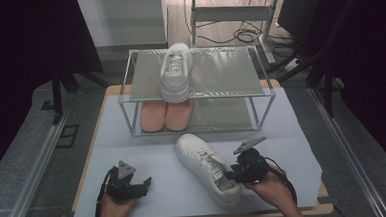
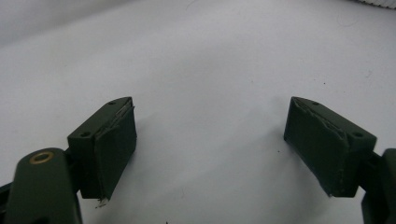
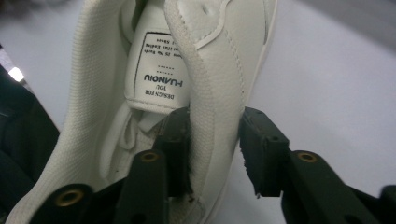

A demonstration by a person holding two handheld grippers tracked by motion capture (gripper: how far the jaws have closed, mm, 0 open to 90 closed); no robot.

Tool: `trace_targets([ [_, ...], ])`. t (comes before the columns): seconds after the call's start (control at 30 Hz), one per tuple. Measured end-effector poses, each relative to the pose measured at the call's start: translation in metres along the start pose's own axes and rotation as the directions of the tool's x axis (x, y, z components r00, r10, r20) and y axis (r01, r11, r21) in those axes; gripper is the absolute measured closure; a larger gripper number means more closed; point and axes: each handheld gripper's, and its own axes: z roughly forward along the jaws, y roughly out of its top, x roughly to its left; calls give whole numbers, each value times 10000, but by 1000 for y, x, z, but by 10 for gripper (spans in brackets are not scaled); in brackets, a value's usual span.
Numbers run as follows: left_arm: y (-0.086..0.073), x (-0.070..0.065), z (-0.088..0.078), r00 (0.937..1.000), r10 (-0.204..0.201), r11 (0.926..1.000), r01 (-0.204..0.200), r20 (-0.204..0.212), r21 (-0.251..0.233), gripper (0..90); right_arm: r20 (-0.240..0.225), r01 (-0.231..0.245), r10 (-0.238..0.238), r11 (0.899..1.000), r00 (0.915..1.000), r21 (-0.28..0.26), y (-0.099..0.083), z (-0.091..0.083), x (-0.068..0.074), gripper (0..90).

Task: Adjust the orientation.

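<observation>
Pale grey matting (image 1: 132,141) covers the table in front of me, with a dark room and trailing cables behind it; at the far edge stands a two-tier metal shoe rack (image 1: 219,72). Starting at the left, my left gripper (image 1: 144,184) rests low over bare mat, its jaws spread wide with nothing between them, as the left gripper view confirms (image 2: 210,135); it is well apart from any shoe. Moving across, the rack's top shelf carries one white sneaker (image 1: 175,72), toe toward me, and the lower shelf holds one pair of pink slippers (image 1: 165,115) side by side; the right half of both shelves is bare. Further right, the second white sneaker (image 1: 206,168) lies on the mat in front of the rack, toe pointing away toward it; my right gripper (image 1: 233,175) straddles its collar wall (image 3: 212,140), one jaw inside the opening by the tongue label and one outside; the inner pad touches, while the outer one stands a little off, so I judge the grip not yet firm. By my count: two white sneakers, two slippers, one rack, two grippers; I reckon the job is about half done, one sneaker shelved, its mate yet to be lifted and set beside it.
</observation>
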Motion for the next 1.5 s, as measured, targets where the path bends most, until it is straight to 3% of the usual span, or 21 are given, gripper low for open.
trace_targets([
  [0.13,0,0,0,10000,29,10000,-29,8,23,171,127,-9,9,10000,9999,20,0,-1,1,730],
  [0.33,0,0,0,10000,32,10000,-32,6,33,171,-213,-810,802,9961,9965,-360,-5,-5,-9,797],
  [0.47,0,0,0,10000,32,10000,-32,5,34,171,-621,-1306,1270,9897,9900,-591,-8,-7,-18,805],
  [0.6,0,0,0,10000,29,10000,-29,7,31,171,-1059,-1922,1845,9790,9771,-674,-10,-7,-25,810],
  [0.73,0,0,0,10000,34,10000,-34,7,34,171,-1542,-2560,2430,9641,9577,-707,-11,-9,-31,809],
  [0.93,0,0,0,10000,28,10000,-28,7,38,171,-2414,-3502,3228,9333,9152,-794,-16,-10,-41,814],
  [1.13,0,0,0,10000,16,10000,-16,11,34,170,-2976,-3876,3497,9186,8883,-776,-20,-12,-44,814],
  [1.27,0,0,0,10000,13,10000,-13,14,43,170,-3388,-4238,3739,9018,8634,-846,-23,-12,-46,814],
  [1.33,0,0,0,10000,12,10000,-12,14,42,170,-3663,-4489,3889,8888,8453,-923,-24,-13,-48,814],
  [1.5,0,0,0,10000,7,10000,-7,18,44,170,-4150,-4868,4032,8659,8156,-1152,-28,-20,-51,811],
])
